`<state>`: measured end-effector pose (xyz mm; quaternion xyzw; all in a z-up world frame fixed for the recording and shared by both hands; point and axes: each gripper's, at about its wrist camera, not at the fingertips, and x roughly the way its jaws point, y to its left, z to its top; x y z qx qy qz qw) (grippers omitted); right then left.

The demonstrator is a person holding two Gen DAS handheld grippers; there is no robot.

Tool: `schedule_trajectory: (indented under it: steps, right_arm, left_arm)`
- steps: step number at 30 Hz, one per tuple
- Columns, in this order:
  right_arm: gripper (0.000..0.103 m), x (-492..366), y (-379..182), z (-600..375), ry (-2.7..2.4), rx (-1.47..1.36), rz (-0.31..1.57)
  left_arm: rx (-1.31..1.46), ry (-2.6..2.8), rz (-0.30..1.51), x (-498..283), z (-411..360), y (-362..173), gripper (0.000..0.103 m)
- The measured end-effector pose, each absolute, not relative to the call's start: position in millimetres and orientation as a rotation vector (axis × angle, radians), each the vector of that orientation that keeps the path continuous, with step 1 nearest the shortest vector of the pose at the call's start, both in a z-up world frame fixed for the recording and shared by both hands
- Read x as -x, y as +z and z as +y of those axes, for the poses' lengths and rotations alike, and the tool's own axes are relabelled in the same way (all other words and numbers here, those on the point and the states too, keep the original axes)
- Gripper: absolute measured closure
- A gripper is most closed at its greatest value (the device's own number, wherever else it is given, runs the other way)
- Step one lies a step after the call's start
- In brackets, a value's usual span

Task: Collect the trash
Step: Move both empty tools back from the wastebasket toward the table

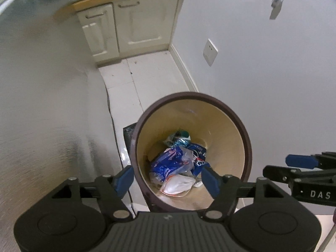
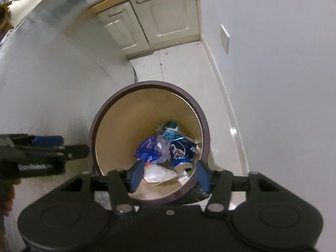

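A round bin with a dark brown rim (image 1: 189, 94) (image 2: 147, 83) and cream inside stands on the floor below both grippers. At its bottom lie a blue snack wrapper (image 1: 168, 163) (image 2: 148, 148), a crushed blue cola can (image 2: 182, 157) (image 1: 198, 155), a clear plastic bag (image 1: 178, 185) (image 2: 157, 173) and a small teal packet (image 1: 180, 139) (image 2: 170, 129). My left gripper (image 1: 168, 180) hangs above the bin, open and with nothing between its blue pads. Over the bin too, my right gripper (image 2: 169, 176) is open and holds nothing. Each gripper shows at the edge of the other's view.
A tall grey appliance side (image 1: 42, 105) (image 2: 42, 73) rises on the left, a white wall (image 1: 273, 84) (image 2: 283, 84) with a socket plate (image 1: 210, 52) (image 2: 224, 38) on the right. Cream cabinet doors (image 1: 134, 25) (image 2: 157, 19) close the narrow tiled floor strip (image 1: 147, 77) behind the bin.
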<state>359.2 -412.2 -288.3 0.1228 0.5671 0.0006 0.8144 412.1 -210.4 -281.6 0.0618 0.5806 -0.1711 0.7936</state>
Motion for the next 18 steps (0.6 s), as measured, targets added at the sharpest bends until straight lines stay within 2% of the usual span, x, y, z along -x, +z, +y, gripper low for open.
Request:
schedule_trajectory:
  steps: [4, 8, 9, 11, 17, 18]
  right_arm:
    - [0.035, -344, -268, -416, -0.001, -0.244, 1.188]
    - [0.033, -333, -251, -417, -0.013, -0.218, 1.167]
    - [0.031, -330, -246, -417, -0.015, -0.211, 1.163]
    - [0.021, -325, -238, -417, -0.015, -0.198, 1.152]
    - [0.019, -309, -214, -410, -0.004, -0.144, 1.119]
    - [0.013, -307, -210, -409, -0.005, -0.135, 1.116]
  left_arm:
    - [-0.11, -0.342, 1.226, -397, -200, -259, 0.02]
    - [-0.079, -0.318, 1.202, -382, -191, -239, 0.013]
    - [-0.068, -0.313, 1.197, -378, -188, -235, 0.011]
    - [-0.053, -0.305, 1.189, -372, -184, -227, 0.008]
    - [-0.013, -0.281, 1.148, -351, -171, -203, 0.0]
    - [-0.006, -0.28, 1.143, -348, -169, -199, 0.0]
